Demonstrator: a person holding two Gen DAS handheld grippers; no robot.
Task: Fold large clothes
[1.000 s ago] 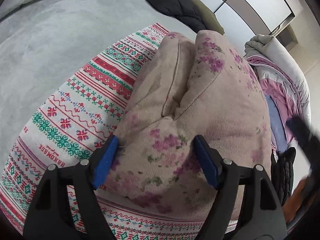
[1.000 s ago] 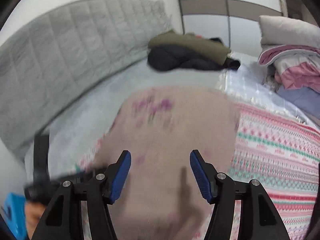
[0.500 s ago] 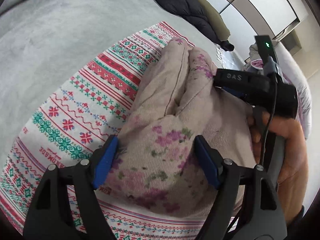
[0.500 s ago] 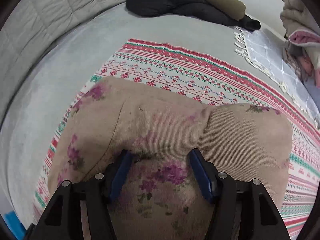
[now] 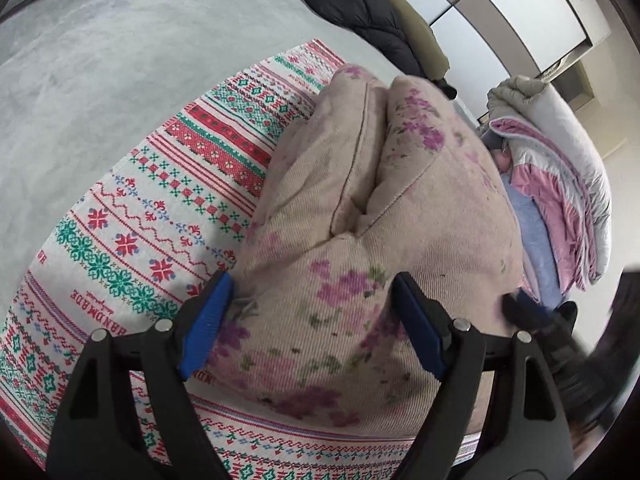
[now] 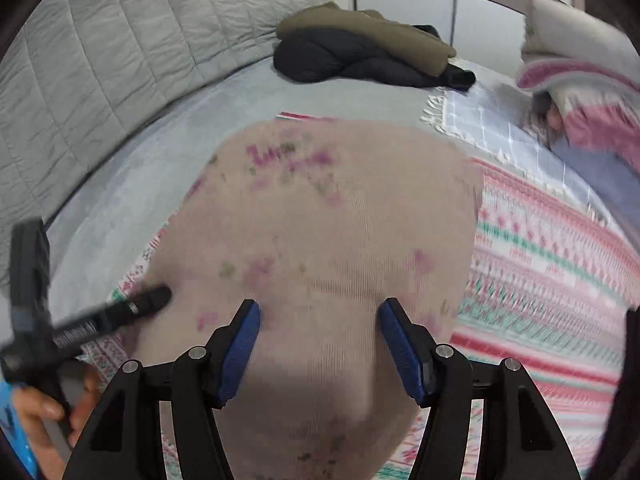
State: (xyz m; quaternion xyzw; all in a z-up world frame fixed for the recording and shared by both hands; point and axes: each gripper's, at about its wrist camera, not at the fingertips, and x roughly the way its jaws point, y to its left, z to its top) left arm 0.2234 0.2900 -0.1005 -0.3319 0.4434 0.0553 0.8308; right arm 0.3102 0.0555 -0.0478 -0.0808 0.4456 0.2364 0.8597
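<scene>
At the near edge of both wrist views, blue-padded black jaws frame a bulky beige floral garment (image 5: 400,216). Left gripper (image 5: 312,320): jaws stand wide and have just been opening a little further; the folded bulk bulges up between the pads, and whether the pads press on it cannot be told. Right gripper (image 6: 318,340): jaws moderately apart over the same cloth, view smeared by motion; contact with the fabric cannot be judged.

The garment lies doubled on itself, two padded lobes meeting along a seam, purple flower print on ribbed cloth. It rests on a patterned blanket (image 5: 132,216) banded in red, green and white, with the word HANDMADE woven near the edge. The blanket is spread on a grey bedspread (image 5: 100,60).

Left of the right wrist view, a hand (image 6: 48,412) grips the handle of the other gripper, whose dark tip lies beside the garment's edge.

Further off: a black and olive jacket (image 6: 360,56) bundled near the quilted grey headboard (image 6: 100,60). To the right, a pile of pink and grey bedding (image 5: 560,184). Behind that, pale wardrobe panels (image 5: 520,8).
</scene>
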